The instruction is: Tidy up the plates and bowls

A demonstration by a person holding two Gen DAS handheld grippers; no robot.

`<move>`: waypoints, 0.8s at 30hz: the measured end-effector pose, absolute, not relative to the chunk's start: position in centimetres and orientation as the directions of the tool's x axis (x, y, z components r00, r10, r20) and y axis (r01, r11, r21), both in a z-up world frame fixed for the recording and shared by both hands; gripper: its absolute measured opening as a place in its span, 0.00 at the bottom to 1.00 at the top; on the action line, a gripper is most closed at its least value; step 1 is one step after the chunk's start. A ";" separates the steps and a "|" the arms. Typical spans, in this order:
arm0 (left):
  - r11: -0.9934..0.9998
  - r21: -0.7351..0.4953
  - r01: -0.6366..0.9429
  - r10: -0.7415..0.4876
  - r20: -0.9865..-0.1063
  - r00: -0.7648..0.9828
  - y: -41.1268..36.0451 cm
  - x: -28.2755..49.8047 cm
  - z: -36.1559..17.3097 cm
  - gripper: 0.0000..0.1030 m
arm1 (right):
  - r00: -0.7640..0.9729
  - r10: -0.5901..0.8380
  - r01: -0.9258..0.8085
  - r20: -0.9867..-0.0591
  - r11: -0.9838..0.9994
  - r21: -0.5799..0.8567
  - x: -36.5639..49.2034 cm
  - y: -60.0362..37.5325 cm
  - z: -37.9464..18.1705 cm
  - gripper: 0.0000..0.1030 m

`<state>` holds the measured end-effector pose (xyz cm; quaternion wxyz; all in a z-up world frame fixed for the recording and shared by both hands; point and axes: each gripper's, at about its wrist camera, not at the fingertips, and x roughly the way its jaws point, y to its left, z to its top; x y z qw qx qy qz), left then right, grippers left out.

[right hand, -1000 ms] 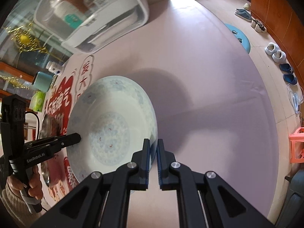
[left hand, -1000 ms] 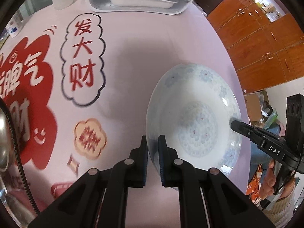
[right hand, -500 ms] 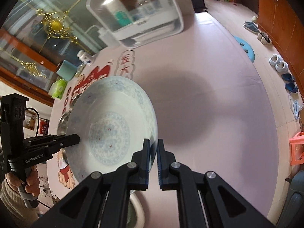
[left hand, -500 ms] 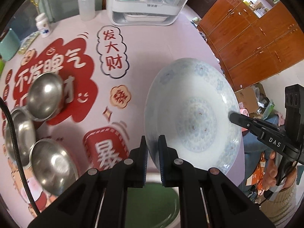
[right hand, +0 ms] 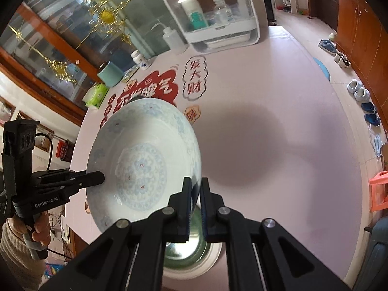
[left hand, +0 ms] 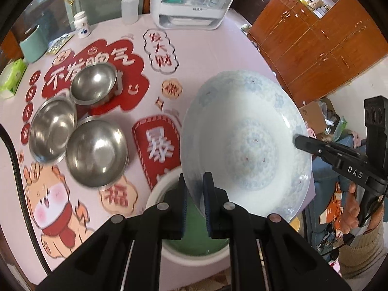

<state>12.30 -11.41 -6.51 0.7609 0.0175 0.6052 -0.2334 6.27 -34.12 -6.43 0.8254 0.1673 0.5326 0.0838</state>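
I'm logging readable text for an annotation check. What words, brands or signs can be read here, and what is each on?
"DAS": on the right gripper.
"GenRobot.AI": on the left gripper.
"发大财": cloud-shaped sticker on the pink table.
"暴": red rectangular sticker.
"福": round sticker.
Big red sticker: partly covered by metal bowls, not fully readable.
White box label: too small.

Left gripper (left hand: pixel 194 202): matte black plastic, blue-edged pads on the fingers (left hand: pixel 182 202), silver round screws along the linkage, white "GenRobot.AI" lettering, black cable trailing. Right gripper (right hand: pixel 196 202): same black build, marked "DAS". Both wrists wore a cream knitted sleeve (right hand: pixel 14 251).
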 end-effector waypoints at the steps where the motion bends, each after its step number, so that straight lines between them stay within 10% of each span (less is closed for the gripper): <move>1: 0.889 -0.252 0.383 -0.331 -0.931 0.154 -11.0 11.5 -6.8 0.10 | 0.415 0.312 0.040 -0.854 0.932 0.360 5.7 -33.7 -6.7 0.06; 24: 0.887 -0.276 0.369 -0.322 -0.944 0.070 -7.5 4.7 -15.5 0.11 | 0.333 0.275 0.087 -0.902 0.944 0.319 -0.8 -29.3 -14.5 0.06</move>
